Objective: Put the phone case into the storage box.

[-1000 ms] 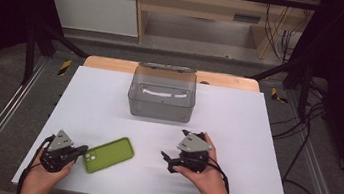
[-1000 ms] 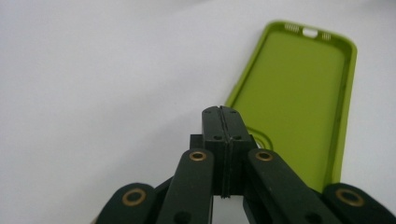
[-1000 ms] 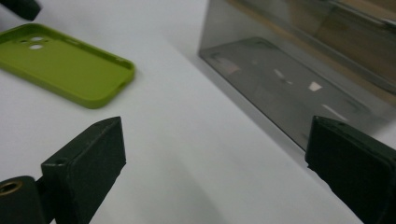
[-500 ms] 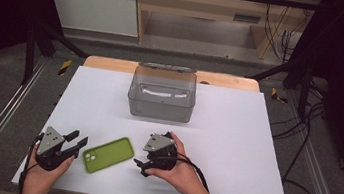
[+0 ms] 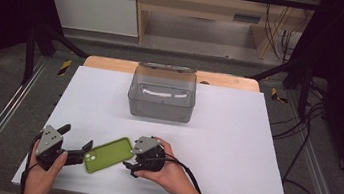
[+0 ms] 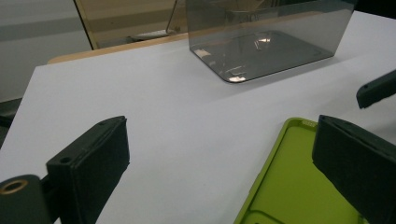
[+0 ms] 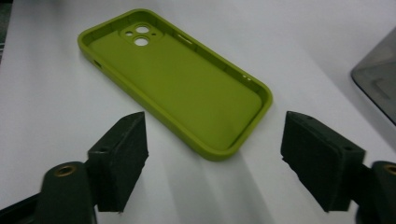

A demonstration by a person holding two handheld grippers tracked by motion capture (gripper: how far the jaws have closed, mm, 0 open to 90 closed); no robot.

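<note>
A white table top (image 5: 233,150) sits on a wooden bench between metal rails, with dark floor, cables and pale cabinets beyond it. A clear grey plastic box (image 5: 163,93) stands at the far middle of the table. Near the front edge lies a green phone case (image 5: 108,155), hollow side up, its long axis running diagonally: the camera-cutout end points toward the person's left and the front edge, the plain end toward the right and away. The left gripper (image 5: 75,145) rests at the cutout end with its jaws spread wide, having just been opening; in the left gripper view one jaw hangs over the case's edge while the other stands on bare table, well apart from it, so the case is released. The right gripper (image 5: 130,164) is just beside the plain end, its jaws having just been closing yet apart; in the right gripper view the case (image 7: 175,81) lies just ahead of them, its rounded end near the gap, untouched by either pad.
</note>
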